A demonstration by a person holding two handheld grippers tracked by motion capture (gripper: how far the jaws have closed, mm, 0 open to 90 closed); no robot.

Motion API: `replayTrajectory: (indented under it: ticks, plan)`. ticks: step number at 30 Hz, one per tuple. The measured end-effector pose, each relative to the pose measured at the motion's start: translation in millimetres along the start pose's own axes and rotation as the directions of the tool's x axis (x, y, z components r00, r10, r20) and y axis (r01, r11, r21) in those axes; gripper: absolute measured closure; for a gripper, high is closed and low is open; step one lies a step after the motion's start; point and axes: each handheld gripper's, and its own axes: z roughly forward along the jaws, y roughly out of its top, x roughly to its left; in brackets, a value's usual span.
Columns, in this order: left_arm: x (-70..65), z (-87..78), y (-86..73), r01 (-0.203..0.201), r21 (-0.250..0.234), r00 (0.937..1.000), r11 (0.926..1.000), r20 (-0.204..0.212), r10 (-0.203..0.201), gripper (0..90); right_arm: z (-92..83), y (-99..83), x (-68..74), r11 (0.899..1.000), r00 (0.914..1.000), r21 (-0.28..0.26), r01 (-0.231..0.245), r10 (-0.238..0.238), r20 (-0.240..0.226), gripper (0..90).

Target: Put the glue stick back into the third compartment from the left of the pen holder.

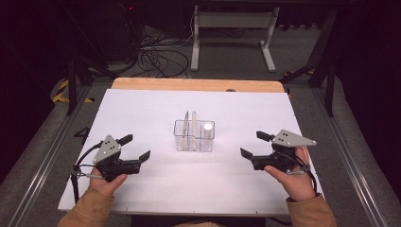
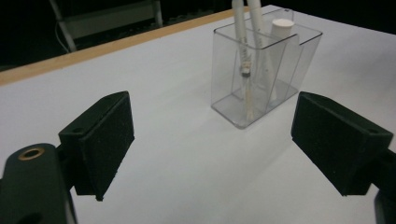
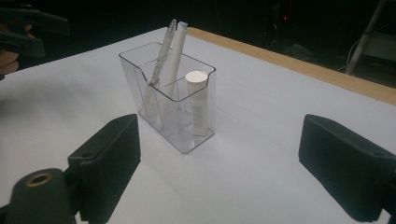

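Note:
A clear plastic holder [image 1: 194, 137] with several compartments stands upright in the middle of the white table top [image 1: 156, 109]. In it lean two pale pens [image 3: 172, 44], and a white capped tube [image 3: 196, 95] stands beside them. My left gripper [image 1: 136, 146] rests low over the table to the holder's left, open, with nothing between its jaws. In the left gripper view the holder [image 2: 266, 70] stands beyond the gap of that gripper [image 2: 219, 144]. To the right of the holder my right gripper [image 1: 253, 144] is open and empty too, with the holder [image 3: 170, 98] ahead of its jaws [image 3: 226, 161].
A wooden strip [image 1: 198, 84] borders the table's far side. Behind it on the floor are a white desk frame [image 1: 232, 33] and loose cables [image 1: 161, 56]. The other hand's gripper [image 3: 28, 28] appears at the top left of the right gripper view.

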Motion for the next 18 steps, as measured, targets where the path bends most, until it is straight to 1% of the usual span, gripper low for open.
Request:
replayTrajectory:
  ticks: [4,6,12,16,18]
  plan:
    - [2.2,0.0,-3.1,0.017,0.001,0.9998,0.9999,-0.007,-0.017,13.5,1.5,-2.3,-1.5,1.000,1.0000,0.008,-0.001,0.001,-0.001,13.6]
    - [2.4,-0.7,-2.9,0.031,-0.001,0.9995,0.9995,0.000,-0.031,13.7,2.7,-3.3,-1.5,1.000,1.0000,0.014,0.001,-0.001,-0.002,13.3]
    - [-0.6,-0.5,-1.2,0.011,0.016,0.9999,0.9998,0.000,-0.011,13.9,5.3,-4.4,-1.3,1.000,0.9999,0.024,0.008,-0.007,-0.008,13.0]
    - [-0.7,-0.5,-0.5,0.016,0.031,0.9999,0.9994,0.004,-0.016,14.1,5.4,-4.4,-1.4,1.000,0.9999,0.023,0.007,-0.006,-0.009,12.9]
    - [-0.8,-1.1,-0.1,0.026,0.031,0.9996,0.9992,0.005,-0.026,14.2,5.7,-4.4,-1.3,1.000,0.9999,0.023,0.007,-0.007,-0.011,12.9]
